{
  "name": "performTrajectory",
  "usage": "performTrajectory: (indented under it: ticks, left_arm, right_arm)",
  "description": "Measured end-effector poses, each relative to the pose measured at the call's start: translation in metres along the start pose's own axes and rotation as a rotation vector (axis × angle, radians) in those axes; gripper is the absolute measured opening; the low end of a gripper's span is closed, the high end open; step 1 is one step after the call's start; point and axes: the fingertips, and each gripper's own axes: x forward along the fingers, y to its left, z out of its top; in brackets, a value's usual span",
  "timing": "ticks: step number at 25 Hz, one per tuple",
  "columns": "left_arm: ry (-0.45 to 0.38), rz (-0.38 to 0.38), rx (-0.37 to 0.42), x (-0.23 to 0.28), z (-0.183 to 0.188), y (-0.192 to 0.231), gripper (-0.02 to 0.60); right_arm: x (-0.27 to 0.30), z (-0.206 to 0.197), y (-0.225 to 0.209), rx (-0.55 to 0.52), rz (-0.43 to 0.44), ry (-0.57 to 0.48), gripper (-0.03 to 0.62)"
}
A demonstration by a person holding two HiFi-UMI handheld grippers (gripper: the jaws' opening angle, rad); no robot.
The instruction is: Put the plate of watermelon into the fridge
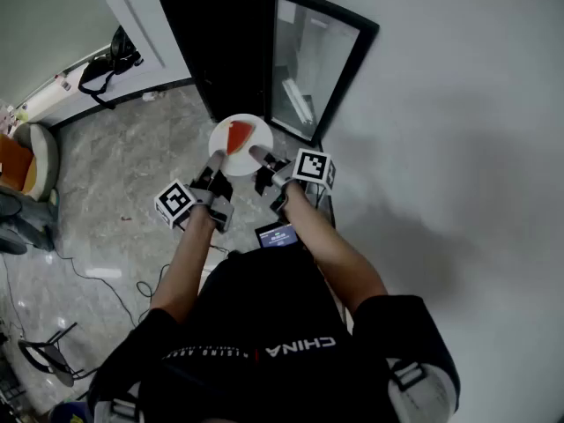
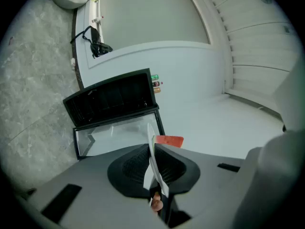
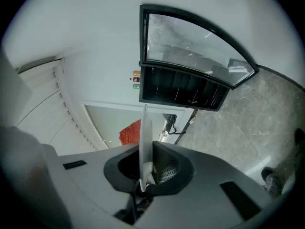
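A white plate (image 1: 226,137) with a red watermelon slice (image 1: 238,137) is held in the air between my two grippers. The left gripper (image 1: 217,159) is shut on its near left rim, the right gripper (image 1: 257,155) on its near right rim. Just beyond stands a small black fridge (image 1: 231,33) with its glass door (image 1: 310,67) swung open to the right. In the left gripper view the plate (image 2: 153,166) shows edge-on between the jaws, the watermelon (image 2: 169,140) behind it. The right gripper view shows the plate (image 3: 144,147) edge-on, the watermelon (image 3: 131,132) to its left and the fridge (image 3: 183,90) ahead.
A white wall runs along the right. A black bag (image 1: 107,64) lies by the baseboard at the left. Cables (image 1: 141,285) trail over the grey marble floor (image 1: 115,174). A chair (image 1: 31,161) stands at the far left edge. A phone (image 1: 277,235) hangs at the person's chest.
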Motion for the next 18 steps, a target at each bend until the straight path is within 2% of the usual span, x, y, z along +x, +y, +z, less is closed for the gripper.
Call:
performTrajectory:
  ticks: [18]
  left_arm:
    - [0.012,0.016,0.015,-0.0008,-0.0016,0.0056,0.041]
  right_arm:
    - [-0.0003,0.0002,-0.004,-0.004,-0.005,0.006,0.029]
